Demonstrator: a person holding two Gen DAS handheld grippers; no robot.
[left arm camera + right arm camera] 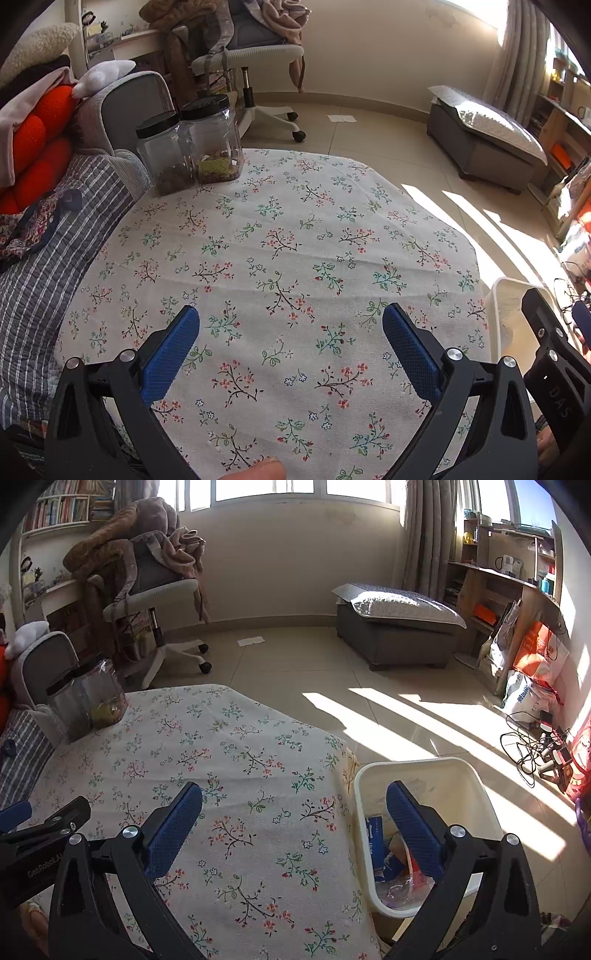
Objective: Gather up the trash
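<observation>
Nearest us, our left gripper (291, 325) hangs over the floral tablecloth (280, 236) with its blue pads spread wide and nothing between them. Our right gripper (294, 805) is just as wide and empty, straddling the table edge with 1 pad above the cream waste bin (476, 786) beside the table. The trash (397, 880) already lies in that bin: a blue carton, clear wrappers, something red. We judge it light, crinkly and soft, best pinched at a firm edge or fold. Farther off, 2 black-lidded plastic jars (190, 147) stand at the table's far corner. Beyond, a paper scrap (251, 641) lies on the floor.
</observation>
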